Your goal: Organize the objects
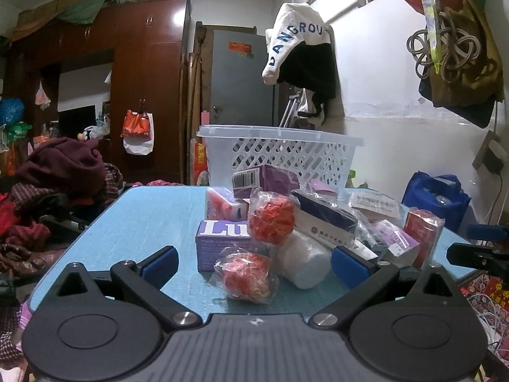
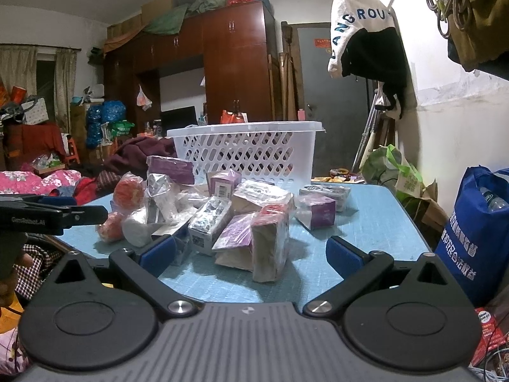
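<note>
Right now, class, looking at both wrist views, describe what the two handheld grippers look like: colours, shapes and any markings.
Both match: the left gripper and right gripper have a ribbed grey body with a small round emblem, two black round hubs, black angled linkage arms with silver pivot screws, and blue-padded fingers. The left gripper's side, seen from the right wrist view, bears faint white lettering, too blurred to read.

Ahead of me a dark red-brown wardrobe (image 1: 144, 73) fills the far wall, with green cloth and bundles (image 1: 84, 8) piled on its top. An orange and white plastic bag (image 1: 137, 132) hangs from its door. Beside it stands a grey door (image 1: 240, 82). A white and black garment (image 1: 299, 54) with blue letters hangs on the white wall, and coiled cords (image 1: 442, 52) hang nearer to me. A blue tote bag (image 2: 474, 232) sits low at my right. Maroon clothes (image 1: 63, 162) are heaped at my left.
</note>
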The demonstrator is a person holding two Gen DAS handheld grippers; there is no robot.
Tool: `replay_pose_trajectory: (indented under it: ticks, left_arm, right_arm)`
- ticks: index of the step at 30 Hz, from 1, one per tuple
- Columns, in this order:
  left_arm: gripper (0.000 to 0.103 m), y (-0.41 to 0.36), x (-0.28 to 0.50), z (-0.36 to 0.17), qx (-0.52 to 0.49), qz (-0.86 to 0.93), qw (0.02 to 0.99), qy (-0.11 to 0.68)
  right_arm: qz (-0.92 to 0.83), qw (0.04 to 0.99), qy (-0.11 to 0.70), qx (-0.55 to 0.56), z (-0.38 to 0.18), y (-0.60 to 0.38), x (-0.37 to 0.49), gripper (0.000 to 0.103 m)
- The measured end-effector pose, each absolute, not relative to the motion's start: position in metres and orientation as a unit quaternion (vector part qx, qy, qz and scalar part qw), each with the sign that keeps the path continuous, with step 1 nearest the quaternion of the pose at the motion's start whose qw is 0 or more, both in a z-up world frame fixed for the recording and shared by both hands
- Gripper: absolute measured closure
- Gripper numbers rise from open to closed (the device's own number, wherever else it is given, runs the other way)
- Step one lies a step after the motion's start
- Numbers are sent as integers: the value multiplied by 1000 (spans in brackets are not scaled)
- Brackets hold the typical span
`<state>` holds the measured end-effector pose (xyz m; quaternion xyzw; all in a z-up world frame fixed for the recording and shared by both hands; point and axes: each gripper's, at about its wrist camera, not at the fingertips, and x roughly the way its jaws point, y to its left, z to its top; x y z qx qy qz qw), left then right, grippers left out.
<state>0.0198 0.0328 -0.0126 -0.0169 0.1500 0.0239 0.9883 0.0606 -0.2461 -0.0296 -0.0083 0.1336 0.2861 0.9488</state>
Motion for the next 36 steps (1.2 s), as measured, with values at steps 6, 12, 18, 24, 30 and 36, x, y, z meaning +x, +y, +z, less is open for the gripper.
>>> replay_pose_trajectory:
  ticks: [6, 12, 18, 24, 30, 36]
  left_arm:
    - [0, 33, 20, -13, -16, 22, 988, 150]
    - [0, 35, 20, -12, -19, 19, 989, 147]
    - [1, 41, 27, -8, -14, 16, 990, 138]
    - [4, 47, 45, -6, -16, 13, 990, 139]
    - [8, 42, 59, -10, -10, -3, 989, 149]
    - [17, 38, 68, -12, 3, -13, 988, 153]
  right_arm:
    - [286, 949, 134, -9, -30, -246, 60, 0]
    - [286, 949, 134, -9, -29, -248, 60, 1]
    - [286, 949, 135, -8, -26, -247, 66, 19]
    - [285, 948, 141, -5, -27, -244, 76, 27]
    - [274, 950, 147, -13, -30, -240, 83, 34]
    - [265, 951, 158, -18, -33, -237, 90, 50]
